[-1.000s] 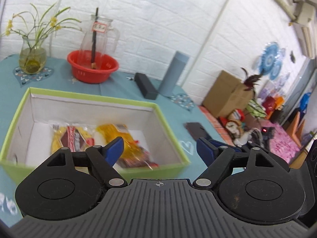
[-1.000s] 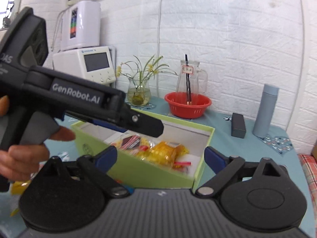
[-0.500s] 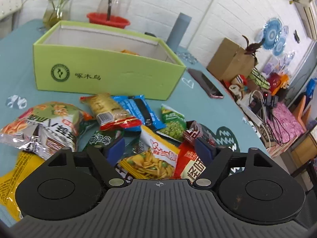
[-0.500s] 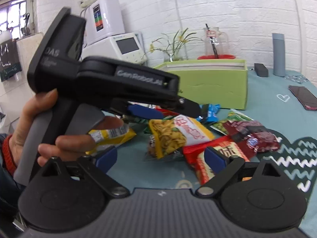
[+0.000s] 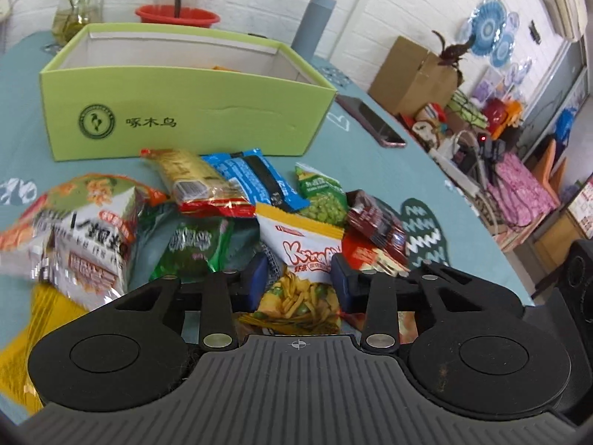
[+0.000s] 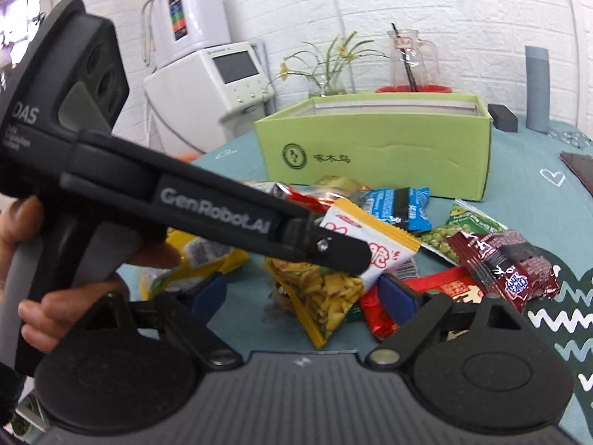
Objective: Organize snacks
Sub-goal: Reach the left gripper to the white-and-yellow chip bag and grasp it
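Loose snack packets lie on the teal tablecloth in front of an open green box (image 5: 185,118) (image 6: 389,148). My left gripper (image 5: 300,280) (image 6: 355,259) is down in the pile. Its jaws are closing, and the blue pads press both sides of a white-and-yellow snack packet (image 5: 304,248) (image 6: 333,289), which stands tilted up. My right gripper (image 6: 302,293) hovers low just before that packet. Its jaws stand wide and are closing a little, with nothing gripped. A dark red packet (image 6: 507,263) and a green pea packet (image 5: 326,200) lie to the right.
A phone (image 5: 370,122) lies right of the box. Behind the box stand a grey bottle (image 5: 313,22), a red bowl (image 5: 178,16) holding a glass jug, and a flower vase (image 5: 74,18). A white appliance (image 6: 215,70) stands far left. The table edge curves off to the right.
Both grippers came down from above the box to the snack pile in front of it. The left jaws went from wide to closed on the white-and-yellow packet, which now tilts up.
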The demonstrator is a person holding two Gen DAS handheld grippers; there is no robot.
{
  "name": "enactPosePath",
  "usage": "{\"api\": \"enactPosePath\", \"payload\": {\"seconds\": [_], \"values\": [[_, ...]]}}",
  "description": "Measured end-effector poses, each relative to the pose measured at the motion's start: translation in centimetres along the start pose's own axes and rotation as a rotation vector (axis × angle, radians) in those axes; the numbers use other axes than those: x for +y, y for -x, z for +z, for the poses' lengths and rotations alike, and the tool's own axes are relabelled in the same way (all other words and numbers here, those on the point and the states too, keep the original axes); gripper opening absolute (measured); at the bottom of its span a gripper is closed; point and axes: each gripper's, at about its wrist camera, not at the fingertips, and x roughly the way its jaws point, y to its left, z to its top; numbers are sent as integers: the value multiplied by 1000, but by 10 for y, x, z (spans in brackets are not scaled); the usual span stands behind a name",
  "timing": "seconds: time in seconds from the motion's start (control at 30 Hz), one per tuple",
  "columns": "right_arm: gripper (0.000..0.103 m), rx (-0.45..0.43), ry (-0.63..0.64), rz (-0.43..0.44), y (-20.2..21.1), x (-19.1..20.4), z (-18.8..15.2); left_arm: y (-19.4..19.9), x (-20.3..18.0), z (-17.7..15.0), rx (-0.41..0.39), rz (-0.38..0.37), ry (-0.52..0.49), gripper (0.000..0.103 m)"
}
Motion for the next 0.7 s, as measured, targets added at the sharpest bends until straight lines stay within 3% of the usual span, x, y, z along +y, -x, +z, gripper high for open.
{"api": "enactPosePath", "payload": {"seconds": [0.07,0.27,0.37,0.5,0.7], "values": [[94,-3,38,11,10,13,-4,13,-2,-13,0,-10,20,14],[94,34,131,37,30,45,-26,35,-3,-65,36,7,137,21],[94,39,106,10,33,48,-32,44,6,-77,30,3,193,38],[94,37,79,-32,31,45,-34,53,12,-77,-19,56,203,55],[94,51,132,-84,13,47,-29,42,21,-63,-40,83,246,45]]}}
